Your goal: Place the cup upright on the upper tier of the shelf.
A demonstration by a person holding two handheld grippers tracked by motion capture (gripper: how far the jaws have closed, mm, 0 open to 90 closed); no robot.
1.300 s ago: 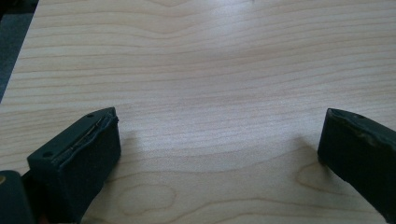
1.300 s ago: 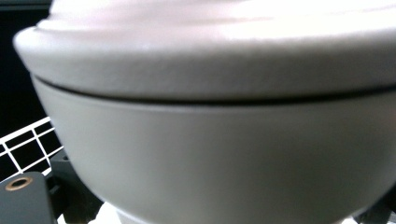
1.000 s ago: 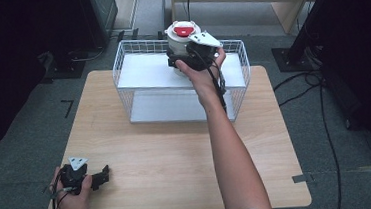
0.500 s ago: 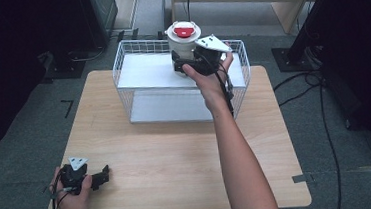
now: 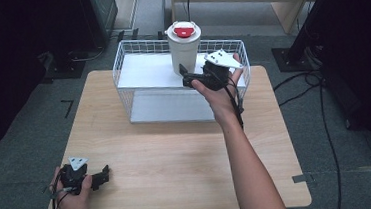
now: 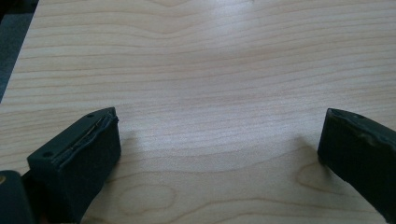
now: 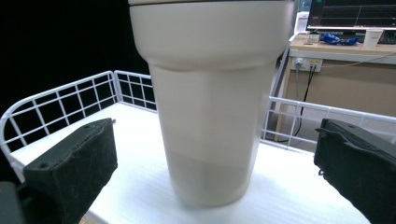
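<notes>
Right gripper sits inside the white wire-mesh basket at the far edge of the light wooden tabletop, and its jaws are spread wide — nothing between them is clamped. In the right gripper view the tall cream-coloured tumbler stands upright on the basket's white floor, dead centre between the two black jaws, with a clear gap on either side; neither jaw touches it. From the high view that same tumbler shows a cream lid with a red centre, and it stands toward the back of the basket, just beside the gripper's tips. The person's right hand wraps the gripper body, the grey three-cornered plate on top, forearm stretched across the tabletop.

Over at the near left corner, the left gripper rests low on the wood in the person's left hand — well apart from the basket. The left gripper view shows its jaws parted wide over bare wood grain, holding nothing; whether the tips actually touch the surface is hard to tell.
</notes>
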